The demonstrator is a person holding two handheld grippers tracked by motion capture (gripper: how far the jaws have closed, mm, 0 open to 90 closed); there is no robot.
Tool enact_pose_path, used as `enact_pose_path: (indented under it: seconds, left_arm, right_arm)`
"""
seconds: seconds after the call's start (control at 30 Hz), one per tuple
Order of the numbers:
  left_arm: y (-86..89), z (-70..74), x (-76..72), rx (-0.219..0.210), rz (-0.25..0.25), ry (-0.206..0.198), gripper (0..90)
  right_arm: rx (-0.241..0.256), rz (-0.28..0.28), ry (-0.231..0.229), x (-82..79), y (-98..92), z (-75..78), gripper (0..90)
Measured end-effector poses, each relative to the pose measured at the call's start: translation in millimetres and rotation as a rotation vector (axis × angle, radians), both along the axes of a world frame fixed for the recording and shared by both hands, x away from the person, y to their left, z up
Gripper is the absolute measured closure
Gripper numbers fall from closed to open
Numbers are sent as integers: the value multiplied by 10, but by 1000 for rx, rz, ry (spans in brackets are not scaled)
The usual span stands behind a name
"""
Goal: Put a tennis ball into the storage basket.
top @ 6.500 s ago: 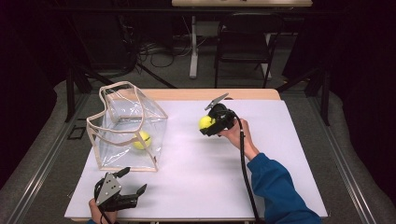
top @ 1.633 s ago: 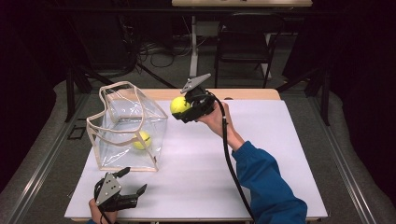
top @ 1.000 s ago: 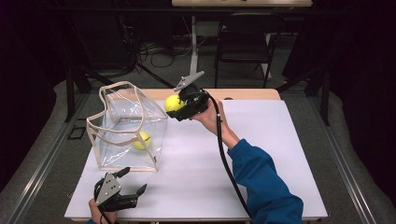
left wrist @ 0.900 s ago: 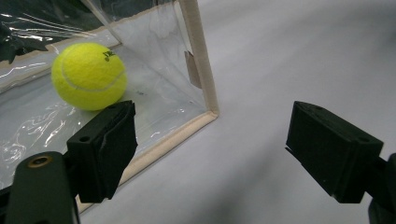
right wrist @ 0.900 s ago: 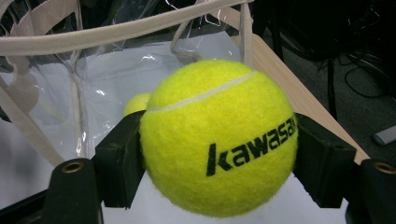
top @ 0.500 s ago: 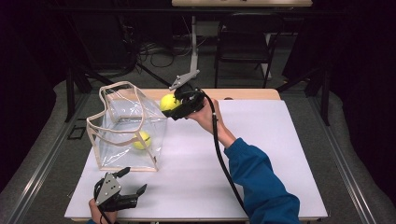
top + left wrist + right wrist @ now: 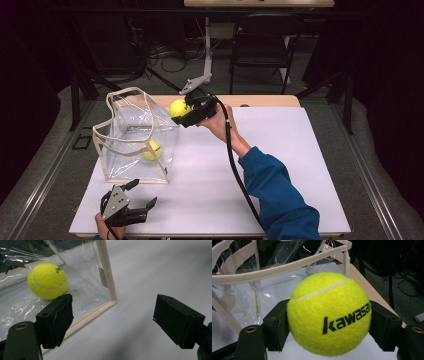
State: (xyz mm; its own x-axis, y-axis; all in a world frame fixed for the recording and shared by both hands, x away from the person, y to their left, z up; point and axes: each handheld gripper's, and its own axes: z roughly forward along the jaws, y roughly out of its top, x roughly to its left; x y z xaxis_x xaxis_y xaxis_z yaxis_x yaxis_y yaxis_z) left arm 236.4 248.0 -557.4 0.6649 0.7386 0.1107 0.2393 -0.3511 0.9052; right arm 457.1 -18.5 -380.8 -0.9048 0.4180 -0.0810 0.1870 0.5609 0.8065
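One tennis ball (image 7: 178,107), clamped in the right gripper (image 7: 186,111), has travelled leftward to the clear bag's (image 7: 116,159) rim, ready to join the second ball (image 7: 151,149) inside, while the left gripper (image 7: 142,204) rests spread apart.

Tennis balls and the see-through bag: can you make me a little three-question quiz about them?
1. True or false: the right gripper is holding a tennis ball.
2. Where is the other ball? A) inside the clear bag B) on the floor C) on the chair
3. Fill in: the left gripper has its jaws ____.

Key: 1 true; 2 A; 3 open
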Motion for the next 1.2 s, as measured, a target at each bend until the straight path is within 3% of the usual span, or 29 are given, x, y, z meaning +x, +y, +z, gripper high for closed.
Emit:
enact_pose_path:
  seconds: [1.2]
  left_arm:
    - [4, 4, 1, -2, 0, 1, 161]
  right_arm:
    - [23, 14, -51, -18, 252, 100, 258]
